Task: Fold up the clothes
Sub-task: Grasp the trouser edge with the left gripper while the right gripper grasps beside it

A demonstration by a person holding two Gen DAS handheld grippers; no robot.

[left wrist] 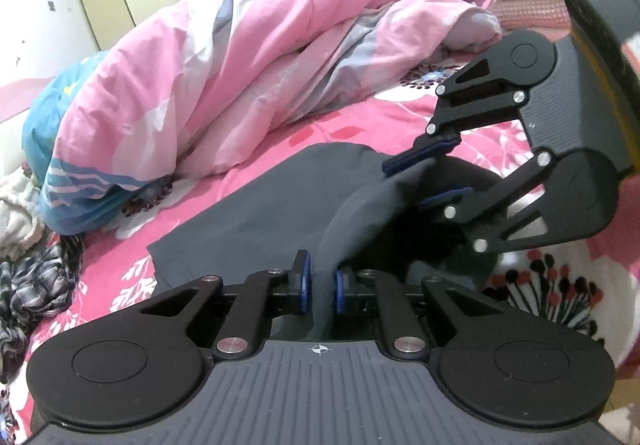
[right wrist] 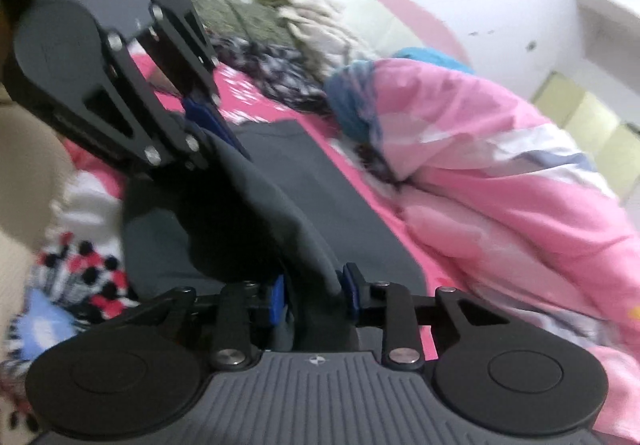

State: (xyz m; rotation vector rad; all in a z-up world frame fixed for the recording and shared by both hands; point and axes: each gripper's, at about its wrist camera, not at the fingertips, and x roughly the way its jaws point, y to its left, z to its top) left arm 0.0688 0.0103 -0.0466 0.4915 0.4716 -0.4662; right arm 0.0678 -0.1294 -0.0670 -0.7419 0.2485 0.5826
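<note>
Left hand-held gripper [left wrist: 320, 287] pinching dark garment [left wrist: 256, 221], plaid cloth [left wrist: 36, 285] left-wrist cam only

the left black two-finger tool [left wrist: 320, 287] has blue rubber pads [left wrist: 305, 281], silver screws, round black discs and a ribbed grey body with a small crosshair mark. the right black tool [right wrist: 314, 295] looks alike.
</note>
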